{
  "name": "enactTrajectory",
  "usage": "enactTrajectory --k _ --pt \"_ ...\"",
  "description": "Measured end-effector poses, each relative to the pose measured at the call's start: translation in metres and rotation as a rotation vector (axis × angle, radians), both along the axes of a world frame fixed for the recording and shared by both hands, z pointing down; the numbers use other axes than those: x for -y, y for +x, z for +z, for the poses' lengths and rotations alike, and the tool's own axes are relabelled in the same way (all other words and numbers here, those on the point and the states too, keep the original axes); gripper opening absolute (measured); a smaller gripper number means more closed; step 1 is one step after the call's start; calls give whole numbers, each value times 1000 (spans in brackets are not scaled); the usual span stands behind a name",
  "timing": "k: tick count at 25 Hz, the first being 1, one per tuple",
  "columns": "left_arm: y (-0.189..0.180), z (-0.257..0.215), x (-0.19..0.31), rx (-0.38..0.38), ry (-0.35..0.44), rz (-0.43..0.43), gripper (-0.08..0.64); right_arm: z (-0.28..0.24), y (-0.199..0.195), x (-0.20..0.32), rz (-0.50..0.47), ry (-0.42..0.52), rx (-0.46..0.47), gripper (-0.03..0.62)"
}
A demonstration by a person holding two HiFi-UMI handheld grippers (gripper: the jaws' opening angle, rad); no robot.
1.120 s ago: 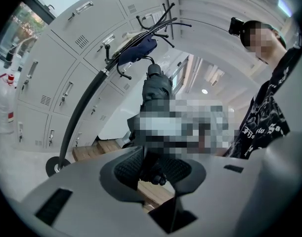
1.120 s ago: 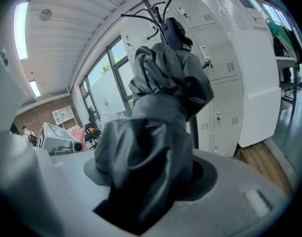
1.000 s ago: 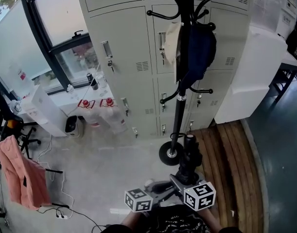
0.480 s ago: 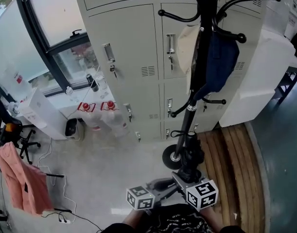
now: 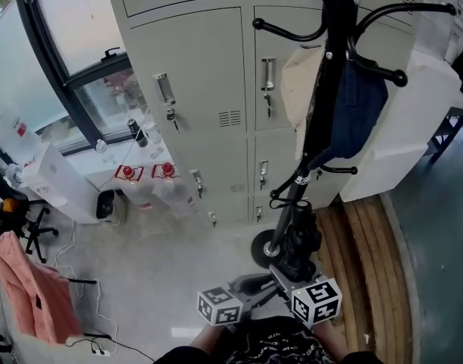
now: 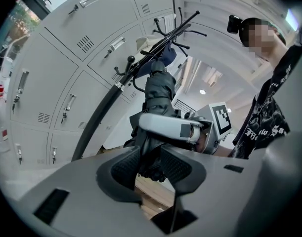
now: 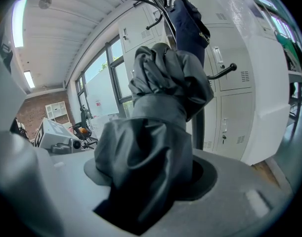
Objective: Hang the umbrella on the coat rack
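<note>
lockers point(image 5: 201, 89) behind | coat rack point(image 5: 333, 44) in front of them, blue bag point(image 5: 361, 112) on hook | umbrella point(image 5: 298, 241) folded, black, upright near rack base, on no hook | left hand-held gripper point(image 6: 150, 164) clamped on umbrella's lower end | right hand-held gripper point(image 7: 151, 181) clamped around its folds

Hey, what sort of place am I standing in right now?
Likely a staff locker room: a wall of grey metal lockers, a coat rack with bags hanging on it, and a large window.
</note>
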State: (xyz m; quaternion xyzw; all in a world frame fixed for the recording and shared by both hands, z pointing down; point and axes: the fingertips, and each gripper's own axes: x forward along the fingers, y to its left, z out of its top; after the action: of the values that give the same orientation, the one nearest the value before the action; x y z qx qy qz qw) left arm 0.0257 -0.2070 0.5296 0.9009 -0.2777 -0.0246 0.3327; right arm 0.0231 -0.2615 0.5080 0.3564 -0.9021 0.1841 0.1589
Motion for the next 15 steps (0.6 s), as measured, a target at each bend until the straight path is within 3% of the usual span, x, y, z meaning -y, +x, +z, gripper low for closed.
enactTrajectory --k 15 --pt "-34 5 25 -28 -26 -63 117 12 -2 28 49 -20 -47 296"
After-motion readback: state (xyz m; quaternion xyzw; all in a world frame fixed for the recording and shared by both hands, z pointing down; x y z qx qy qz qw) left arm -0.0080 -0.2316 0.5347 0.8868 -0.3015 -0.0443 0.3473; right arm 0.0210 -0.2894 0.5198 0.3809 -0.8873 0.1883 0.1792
